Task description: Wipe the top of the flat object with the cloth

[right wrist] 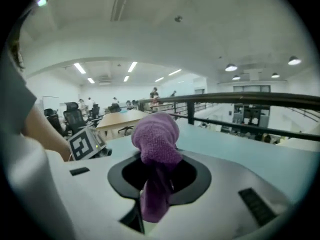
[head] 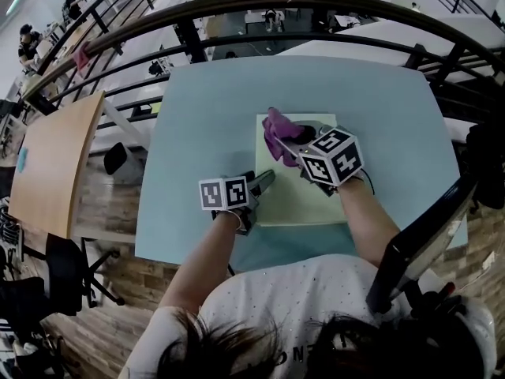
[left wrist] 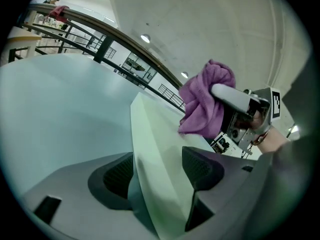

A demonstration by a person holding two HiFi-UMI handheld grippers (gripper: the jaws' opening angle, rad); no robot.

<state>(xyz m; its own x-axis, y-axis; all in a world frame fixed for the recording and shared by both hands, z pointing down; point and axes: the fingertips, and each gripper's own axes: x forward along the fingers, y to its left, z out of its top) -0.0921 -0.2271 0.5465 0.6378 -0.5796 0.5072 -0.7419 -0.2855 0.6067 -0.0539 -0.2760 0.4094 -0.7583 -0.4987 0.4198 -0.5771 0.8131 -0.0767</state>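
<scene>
A pale green flat board lies in the middle of the light blue table. My left gripper is shut on the board's left edge. In the left gripper view the board runs between the two dark pads. My right gripper hovers over the board's far part, shut on a bunched purple cloth. In the right gripper view the cloth sticks up from between the jaws and hangs down below them. From the left gripper's side, the cloth meets the board's top.
A dark curved railing runs just behind the table's far edge. A wooden table and office chairs stand to the left. A black chair back is at my right side. The table's near edge is close to my body.
</scene>
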